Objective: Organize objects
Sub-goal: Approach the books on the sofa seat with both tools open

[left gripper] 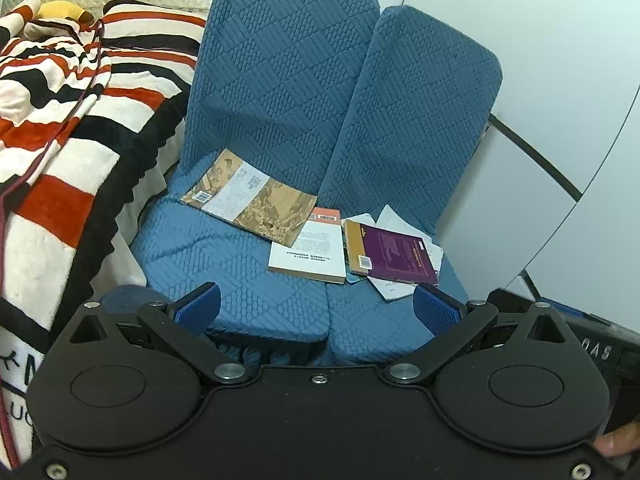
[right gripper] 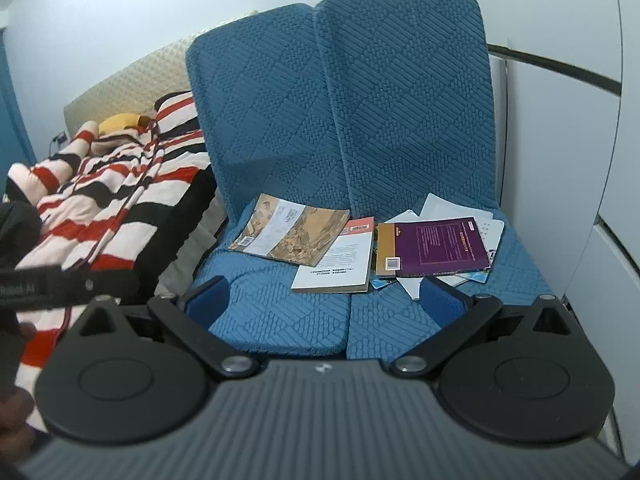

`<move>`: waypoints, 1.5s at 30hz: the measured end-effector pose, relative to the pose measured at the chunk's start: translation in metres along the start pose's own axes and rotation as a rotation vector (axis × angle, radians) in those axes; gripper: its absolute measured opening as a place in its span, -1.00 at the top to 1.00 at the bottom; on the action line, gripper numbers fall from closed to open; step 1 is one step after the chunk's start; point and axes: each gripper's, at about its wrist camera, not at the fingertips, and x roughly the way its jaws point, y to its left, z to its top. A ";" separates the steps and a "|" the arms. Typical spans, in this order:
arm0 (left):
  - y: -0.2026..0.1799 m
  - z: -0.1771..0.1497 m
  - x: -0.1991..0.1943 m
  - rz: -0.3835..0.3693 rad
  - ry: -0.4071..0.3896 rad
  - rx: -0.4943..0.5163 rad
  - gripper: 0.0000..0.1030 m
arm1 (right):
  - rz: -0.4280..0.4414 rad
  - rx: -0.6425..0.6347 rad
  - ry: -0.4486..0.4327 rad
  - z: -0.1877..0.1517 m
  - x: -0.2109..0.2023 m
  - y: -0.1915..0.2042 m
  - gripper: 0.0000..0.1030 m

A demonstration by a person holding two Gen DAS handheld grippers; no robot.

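Three books lie scattered on the blue seat (right gripper: 280, 312), none squared to another. The tan book (right gripper: 290, 232) sits far left near the backrest, one corner lapping over the white book (right gripper: 340, 260), which lies just right of it across the seam between the two cushions. The purple book (right gripper: 436, 246) rests to the right, on top of loose papers (right gripper: 460, 210) and a thin blue-edged booklet (right gripper: 478, 277) that poke out beneath it. The overlaps look like a careless drop, not a stack, so gathering them into one pile seems the job ahead.

No box, tray or other container shows; the seat alone carries everything.

Both the left gripper (left gripper: 318, 306) and right gripper (right gripper: 326, 298) hang wide and empty over the near edge, well short of the books. A striped blanket (right gripper: 120, 200) covers the bed at left.
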 end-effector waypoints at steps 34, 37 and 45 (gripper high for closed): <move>0.034 -0.018 0.044 -0.008 0.020 -0.011 -0.99 | -0.048 -0.058 0.102 -0.029 0.045 0.003 -1.00; 0.035 -0.018 0.043 -0.011 0.022 -0.013 -0.99 | -0.048 -0.064 0.103 -0.030 0.045 0.004 -1.00; 0.034 -0.019 0.042 -0.010 0.023 -0.011 -0.99 | -0.045 -0.063 0.106 -0.031 0.044 0.006 -1.00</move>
